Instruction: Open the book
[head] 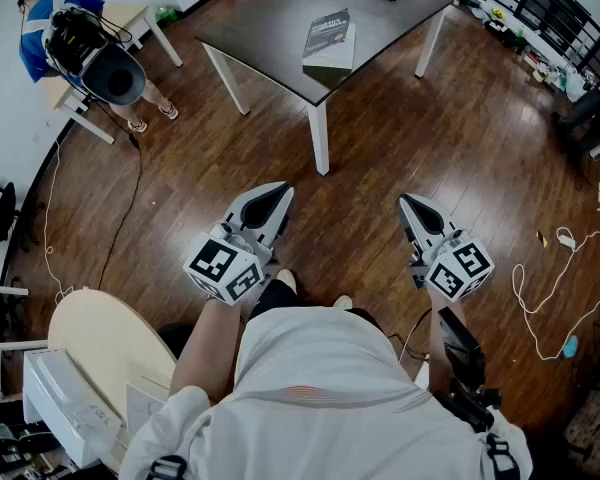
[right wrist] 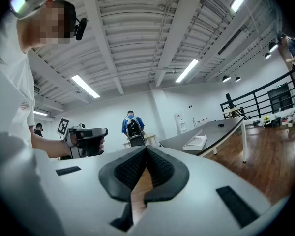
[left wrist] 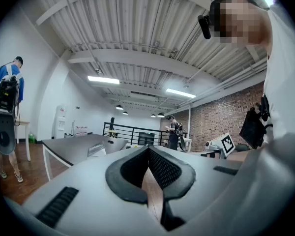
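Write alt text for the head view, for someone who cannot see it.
A closed book lies near the front corner of a dark table, ahead of the person. They hold the left gripper and right gripper level over the wooden floor, both shut and empty.

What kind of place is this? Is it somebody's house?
Probably not a house; it looks like a lab or studio loft. There is a brick wall, a bare ceiling with strip lights, and cables loose on the wood floor.
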`<state>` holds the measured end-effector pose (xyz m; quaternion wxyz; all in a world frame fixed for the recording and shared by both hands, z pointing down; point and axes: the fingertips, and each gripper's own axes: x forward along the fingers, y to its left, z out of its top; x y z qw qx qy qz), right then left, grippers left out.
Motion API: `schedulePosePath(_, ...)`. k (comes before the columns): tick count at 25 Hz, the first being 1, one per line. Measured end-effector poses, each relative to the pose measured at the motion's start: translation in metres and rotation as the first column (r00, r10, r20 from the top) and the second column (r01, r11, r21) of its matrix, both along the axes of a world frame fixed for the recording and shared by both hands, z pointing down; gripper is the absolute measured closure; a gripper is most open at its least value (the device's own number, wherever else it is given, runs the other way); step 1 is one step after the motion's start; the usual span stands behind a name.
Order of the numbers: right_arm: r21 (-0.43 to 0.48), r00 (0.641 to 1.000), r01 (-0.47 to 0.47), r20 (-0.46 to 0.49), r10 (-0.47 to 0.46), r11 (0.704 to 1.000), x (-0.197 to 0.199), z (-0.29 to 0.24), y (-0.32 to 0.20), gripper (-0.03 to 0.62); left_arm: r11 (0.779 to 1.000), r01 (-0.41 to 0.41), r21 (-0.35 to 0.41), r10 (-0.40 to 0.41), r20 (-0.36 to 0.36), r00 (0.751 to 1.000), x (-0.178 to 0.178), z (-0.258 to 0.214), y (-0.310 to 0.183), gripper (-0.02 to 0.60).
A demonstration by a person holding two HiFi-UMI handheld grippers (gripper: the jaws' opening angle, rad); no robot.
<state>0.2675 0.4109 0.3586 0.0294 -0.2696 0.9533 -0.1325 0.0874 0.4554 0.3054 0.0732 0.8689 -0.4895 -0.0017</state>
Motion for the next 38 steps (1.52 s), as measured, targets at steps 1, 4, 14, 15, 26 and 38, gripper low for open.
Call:
schedulePosePath(1,0.002,1.0,-0.005,0.001,0.005,1.0,0.002,0.0,-0.004,0.6,1.0,-0.002,0.0,0.002,0.0,1.0,0.001,0.001,-0.004,0.572)
schedulePosePath(4,0.012,1.0,-0.008,0.001,0.008,1.0,0.001,-0.001,-0.015,0.6,1.0,-0.016,0.008,0.016,-0.018,1.0,0.002,0.002,-0.014,0.571)
schedulePosePath(14,-0.003,0.998,-0.042,-0.056,0.042,0.999,-0.025,0.01,-0.071,0.6,0.998,-0.055,0.0,0.055,-0.119,0.991,-0.032,0.011,-0.085,0.572)
schedulePosePath(15,-0.002,0.997,-0.046,-0.063,0.046,0.999,-0.031,0.009,-0.08,0.6,0.998,-0.06,-0.002,0.059,-0.12,0.991,-0.039,0.012,-0.094,0.572)
schedulePosePath(26,0.018,0.991,-0.101,-0.088,0.102,0.995,-0.14,-0.009,-0.176,0.6,0.996,-0.087,-0.019,0.084,-0.113,0.99,-0.153,0.019,-0.193,0.571)
schedulePosePath(38,-0.007,0.987,-0.118,-0.111,0.116,0.993,-0.205,-0.003,-0.219,0.6,0.994,-0.105,-0.034,0.101,-0.113,0.988,-0.217,0.034,-0.241,0.572)
